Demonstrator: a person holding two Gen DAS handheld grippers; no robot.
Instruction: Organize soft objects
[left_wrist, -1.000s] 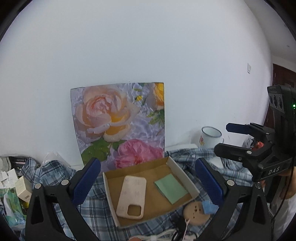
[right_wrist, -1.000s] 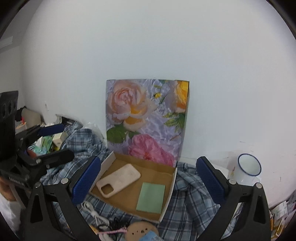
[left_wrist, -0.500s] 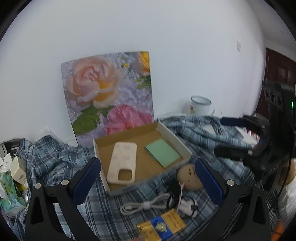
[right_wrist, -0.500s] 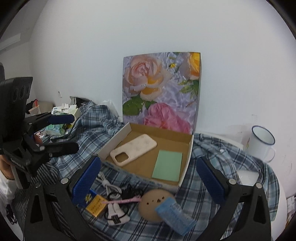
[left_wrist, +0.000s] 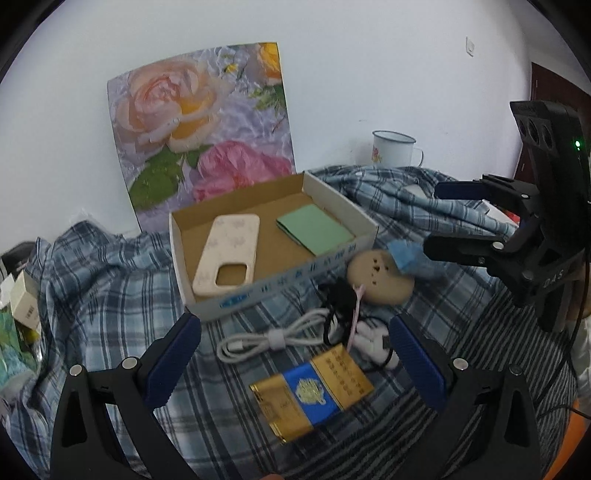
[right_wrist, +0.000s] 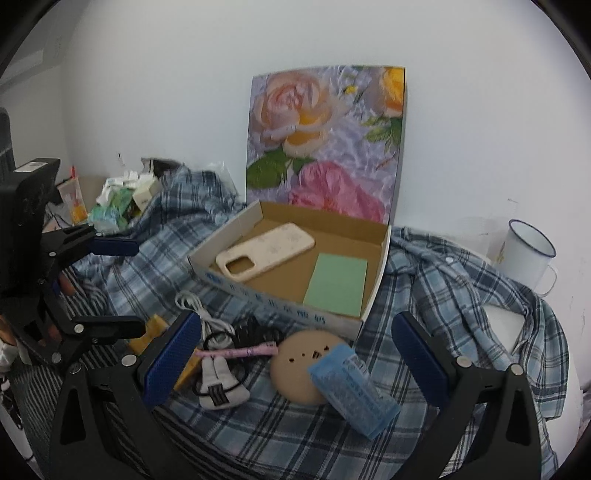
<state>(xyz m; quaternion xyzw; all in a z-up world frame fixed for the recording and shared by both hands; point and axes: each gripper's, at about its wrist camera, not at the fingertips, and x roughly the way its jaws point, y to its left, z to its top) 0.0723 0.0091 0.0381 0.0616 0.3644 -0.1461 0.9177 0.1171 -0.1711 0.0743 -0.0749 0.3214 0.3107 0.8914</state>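
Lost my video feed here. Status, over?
Left gripper open, empty. Right gripper open, empty. Phone case and green pad in box; cable and pouch outside on cloth.

The cloth (right_wrist: 461, 295) is blue-and-white plaid. The box lid (right_wrist: 325, 136) bears pink and orange roses; the pad (right_wrist: 336, 284) inside is pale green.

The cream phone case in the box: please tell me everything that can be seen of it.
The cream, soft-looking phone case has a faint pale pattern, rounded corners and a rectangular camera cut-out at the end nearest the box's front wall. It lies flat and empty on the brown floor of the open cardboard box, in the left half, slightly slanted. A green rectangular pad lies apart beside it. No fingers touch it.
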